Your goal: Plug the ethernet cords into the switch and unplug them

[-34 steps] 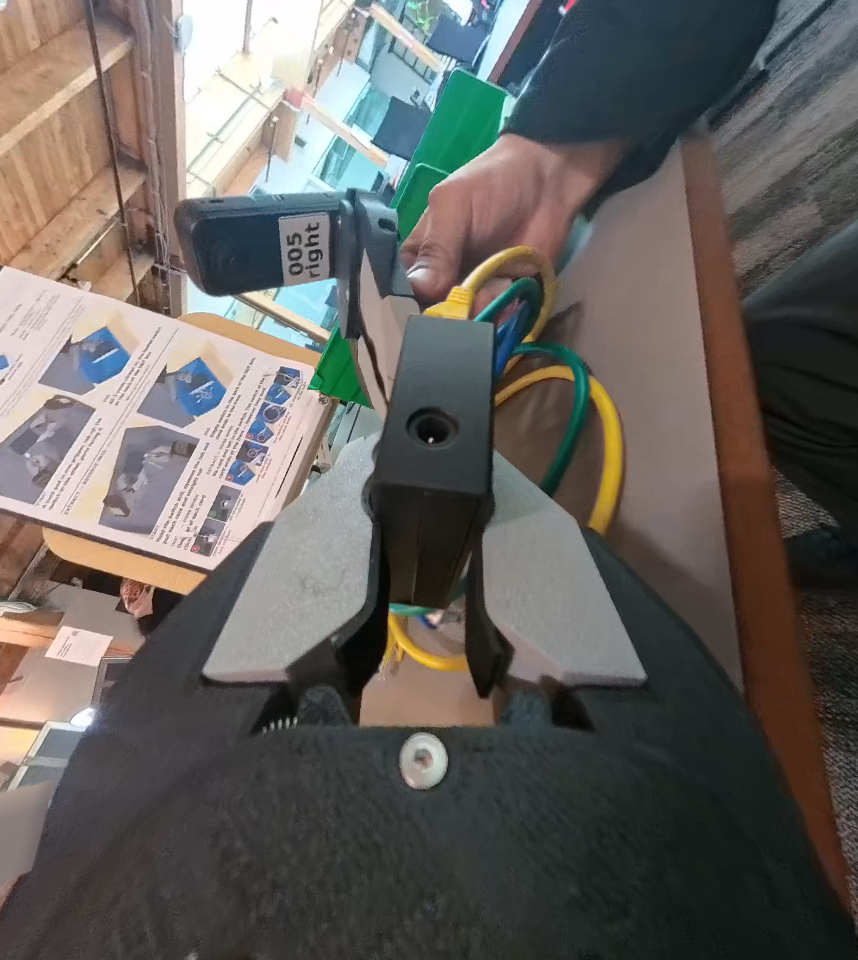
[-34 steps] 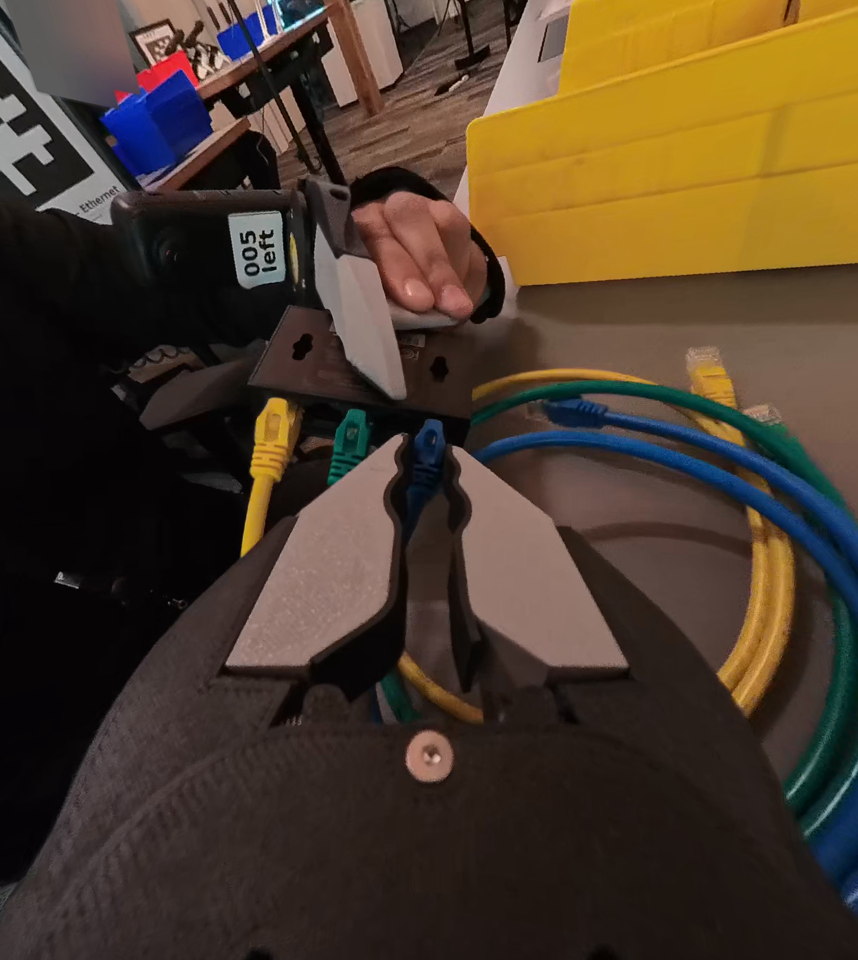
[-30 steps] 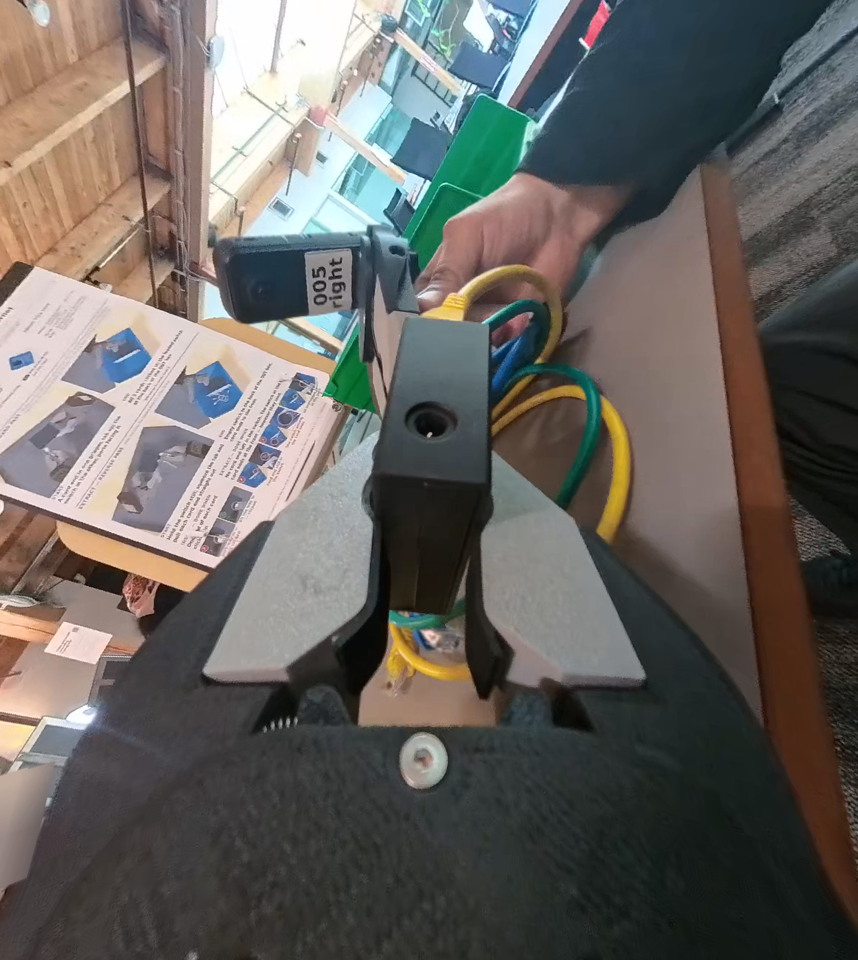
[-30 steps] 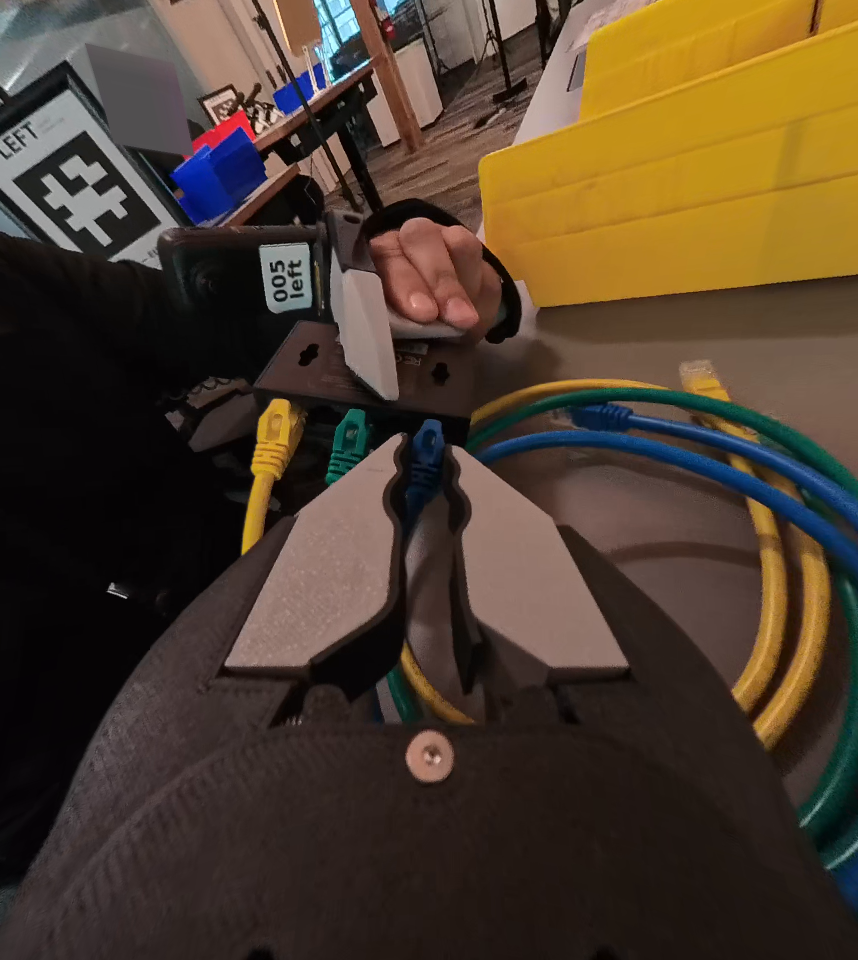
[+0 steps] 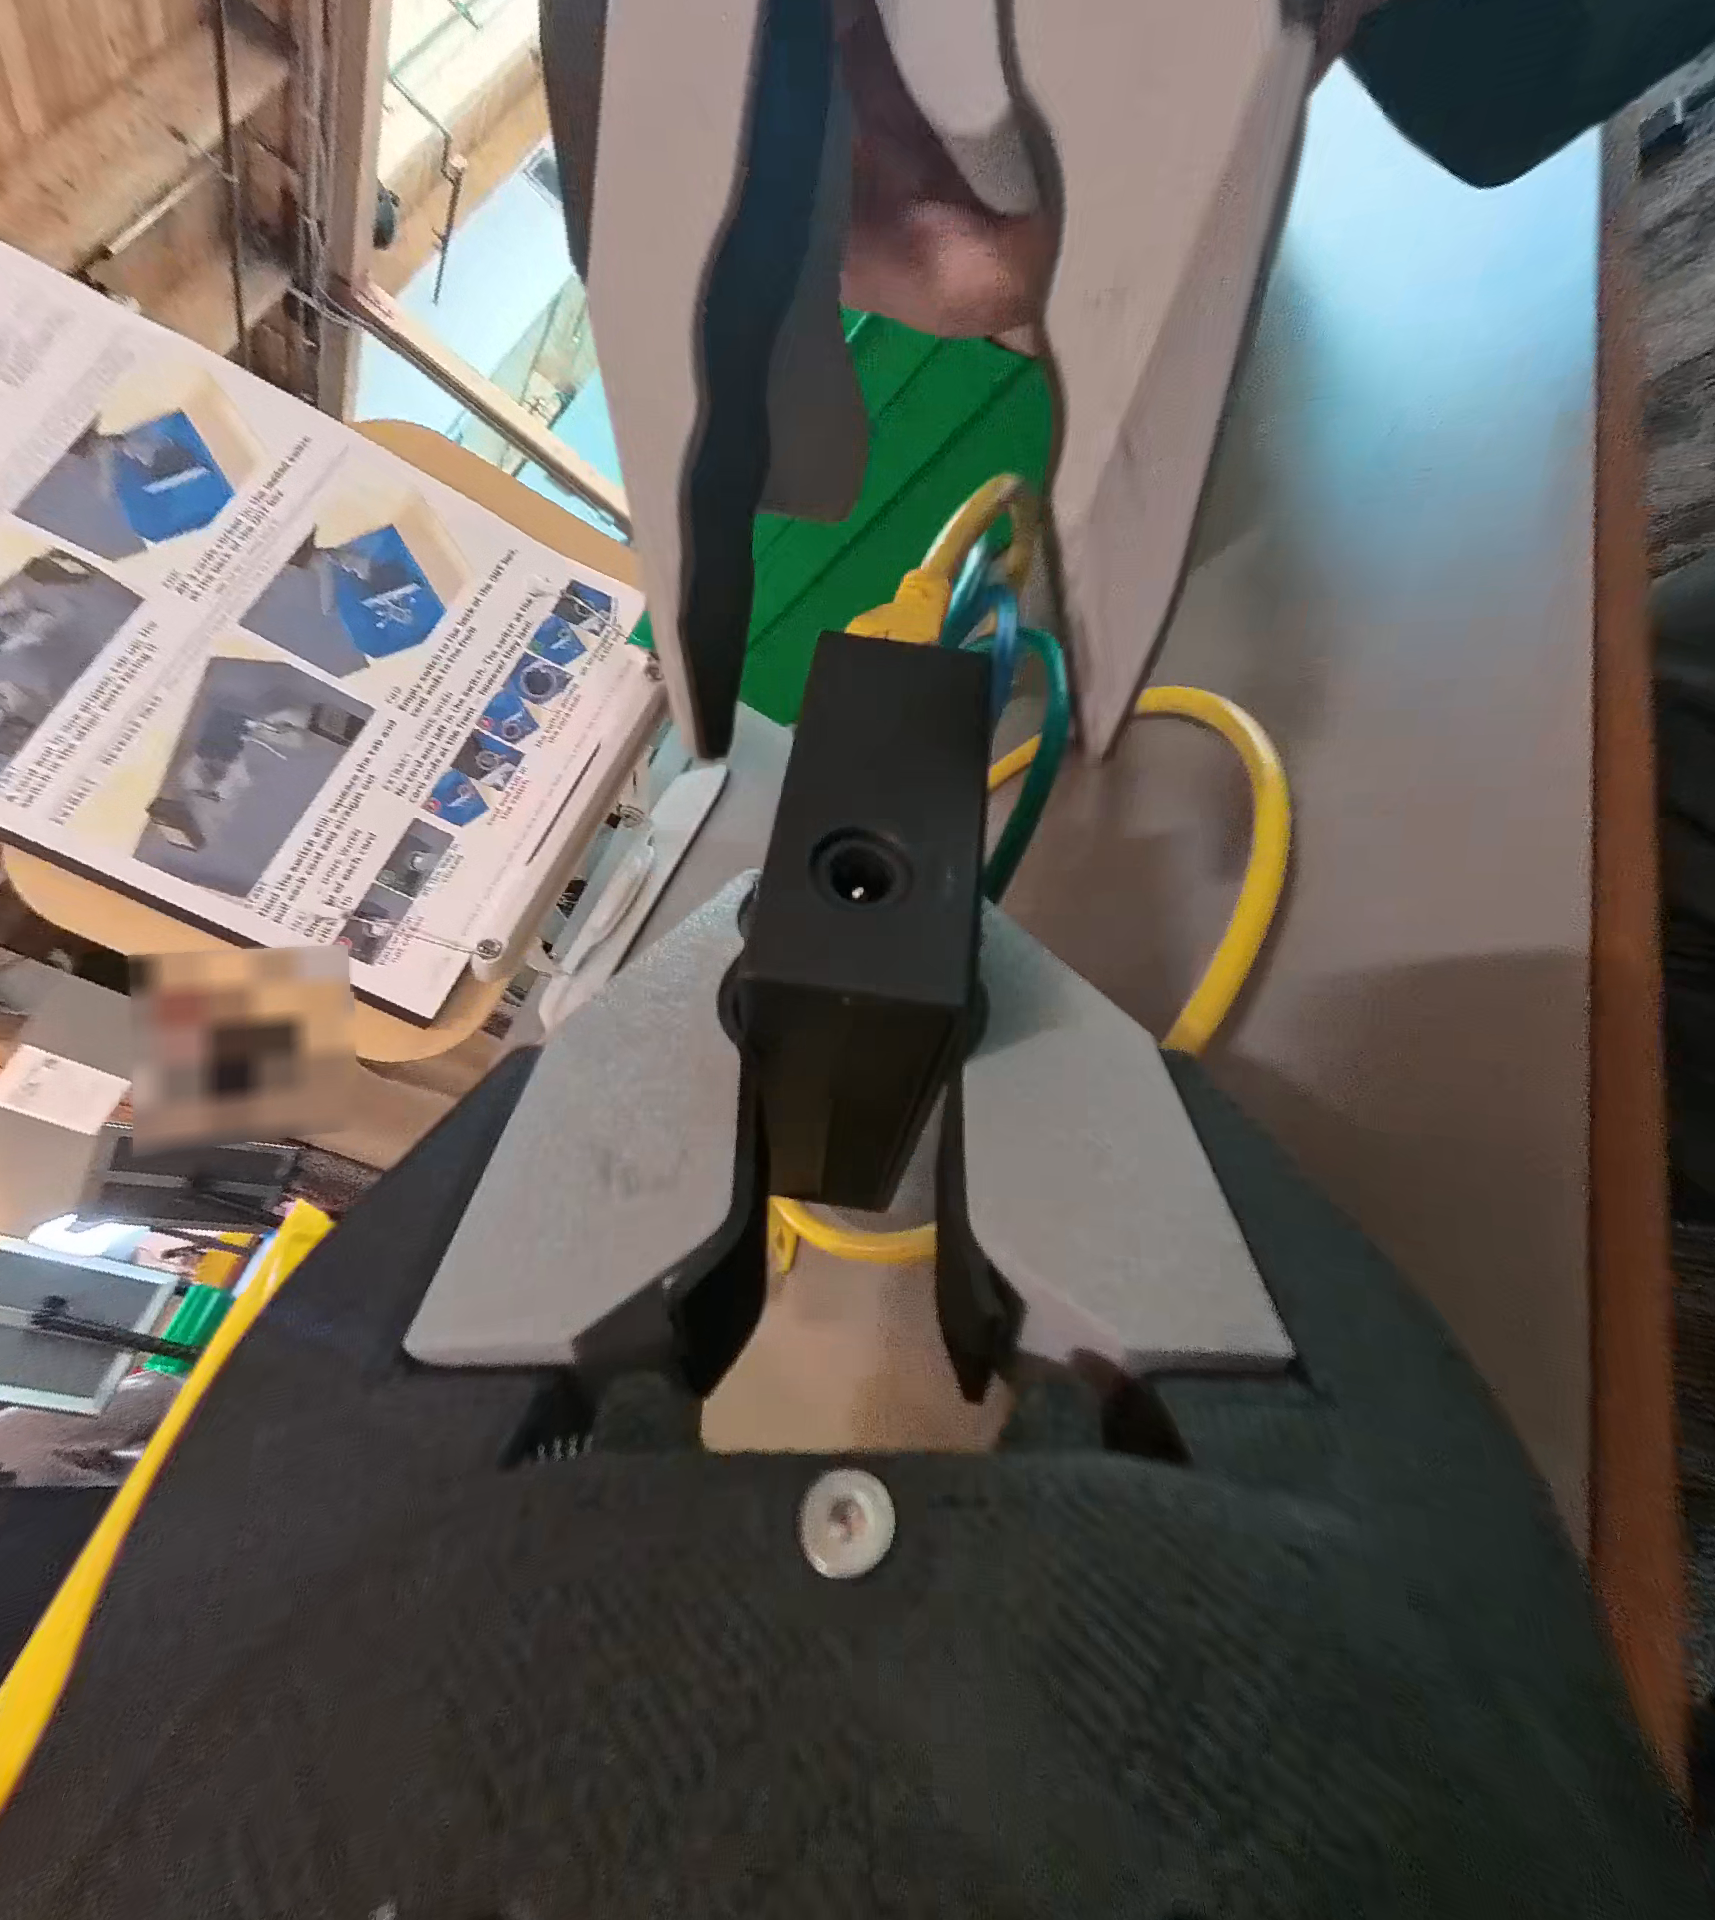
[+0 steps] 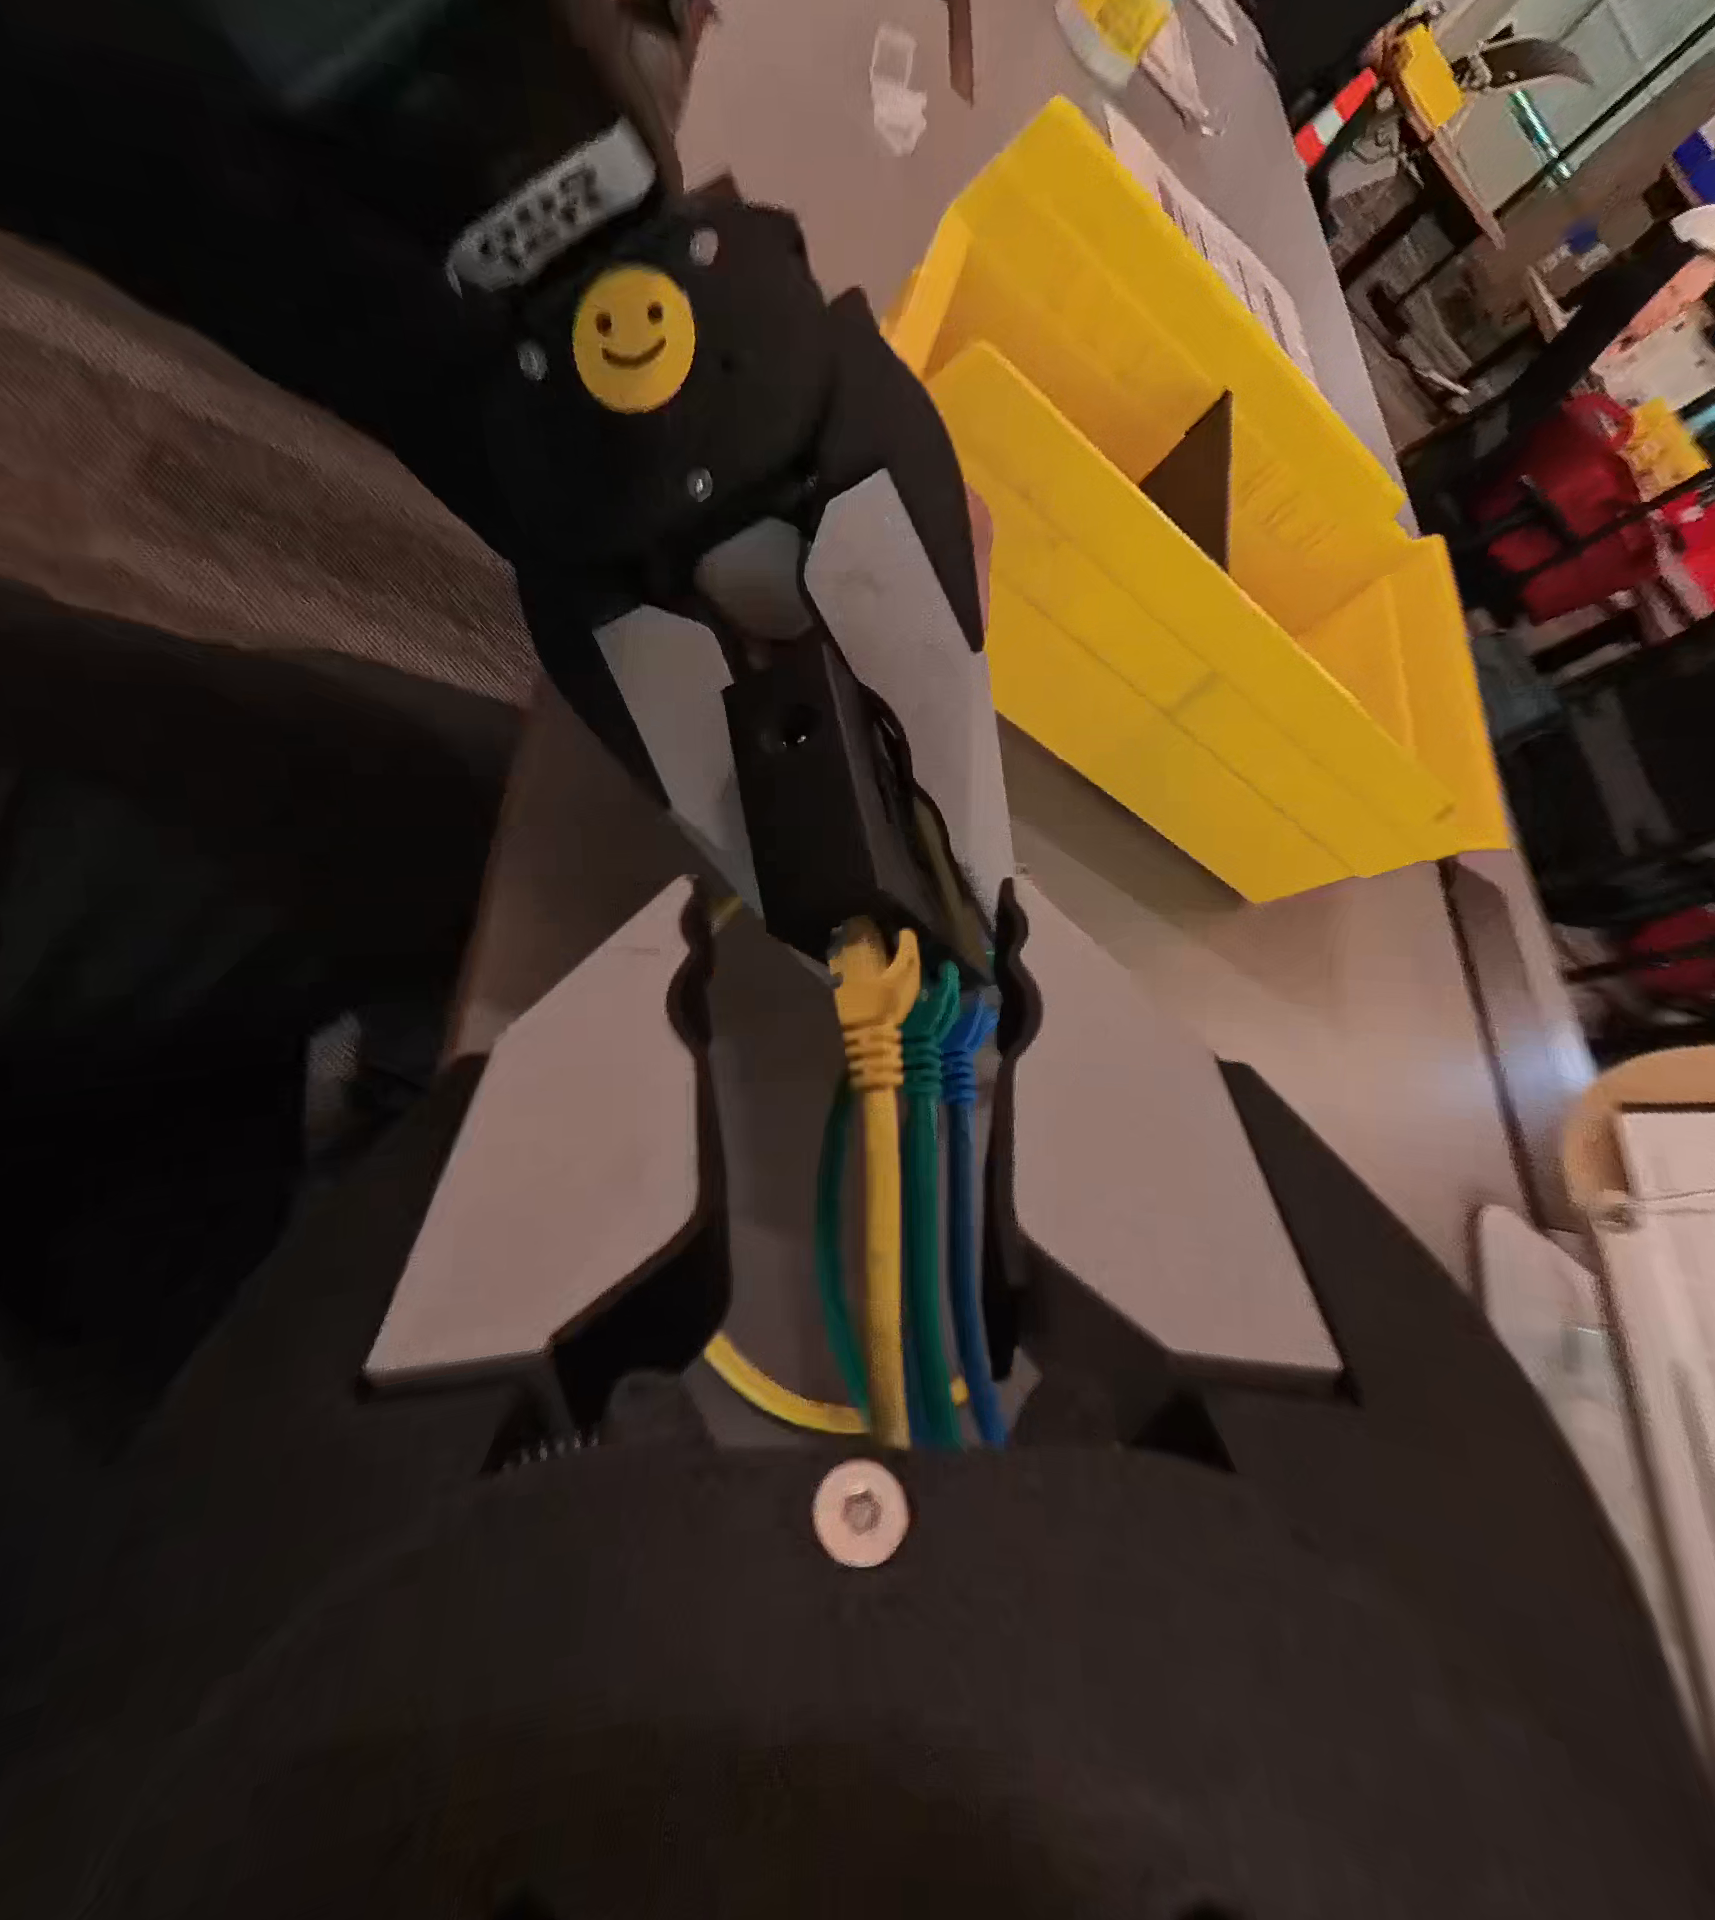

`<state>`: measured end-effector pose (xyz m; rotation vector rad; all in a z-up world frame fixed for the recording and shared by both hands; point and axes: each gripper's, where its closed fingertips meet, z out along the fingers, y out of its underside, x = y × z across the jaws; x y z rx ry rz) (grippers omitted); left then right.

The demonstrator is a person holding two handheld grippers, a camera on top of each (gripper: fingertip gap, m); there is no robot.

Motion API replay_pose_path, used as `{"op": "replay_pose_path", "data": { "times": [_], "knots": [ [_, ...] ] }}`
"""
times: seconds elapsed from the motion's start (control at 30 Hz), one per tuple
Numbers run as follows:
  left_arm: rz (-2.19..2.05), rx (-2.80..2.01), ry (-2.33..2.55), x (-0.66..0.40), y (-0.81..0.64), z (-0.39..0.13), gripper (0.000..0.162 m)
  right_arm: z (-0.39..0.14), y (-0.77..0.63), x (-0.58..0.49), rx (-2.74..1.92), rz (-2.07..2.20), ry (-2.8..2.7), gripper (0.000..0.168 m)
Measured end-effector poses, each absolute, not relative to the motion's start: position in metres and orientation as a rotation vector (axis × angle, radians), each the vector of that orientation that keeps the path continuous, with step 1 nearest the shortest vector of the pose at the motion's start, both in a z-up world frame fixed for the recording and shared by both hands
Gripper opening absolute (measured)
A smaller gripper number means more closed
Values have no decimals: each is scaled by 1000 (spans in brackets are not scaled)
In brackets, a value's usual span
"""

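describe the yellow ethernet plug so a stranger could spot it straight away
Find the black switch clamped in the left gripper. Three plugs sit side by side in its end. The yellow plug is the outer one, beside the green plug, farthest from the blue plug.

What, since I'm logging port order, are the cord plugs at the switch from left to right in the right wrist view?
At the switch: yellow plug → green plug → blue plug.

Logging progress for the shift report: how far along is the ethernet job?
Plugging looks done: the yellow plug, green plug and blue plug sit in the switch. In hand: the left hand-held gripper clamps the switch; the right hand-held gripper is open around the plugs. Left: unplugging all three.
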<state>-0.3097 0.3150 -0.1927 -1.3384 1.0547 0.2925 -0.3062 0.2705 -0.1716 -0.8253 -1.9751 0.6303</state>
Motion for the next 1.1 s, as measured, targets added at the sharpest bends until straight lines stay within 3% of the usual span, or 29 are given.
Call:
{"op": "replay_pose_path", "data": {
  "times": [0.13,0.33,0.5,0.7,0.8,0.9,1.1],
  "knots": [
    [297,-1339,1030,-312,316,-191,30,-178,268,-317,-783,503,-2026,28],
    [259,-1268,943,-316,314,-174,40,-159,273,-311,-806,577,-2021,25],
    [236,-1332,970,-316,315,-181,28,-168,278,-316,-885,682,-2014,36],
    [223,-1324,932,-319,316,-176,32,-172,284,-326,-901,626,-2025,31],
    [269,-1274,783,-337,320,-158,40,-150,298,-327,-913,591,-1979,27],
    [315,-1266,620,-362,322,-143,30,-109,325,-321,-1018,665,-1882,24],
    [376,-1295,628,-365,328,-150,26,-19,372,-298,-1052,512,-1777,23]
  ]
}}
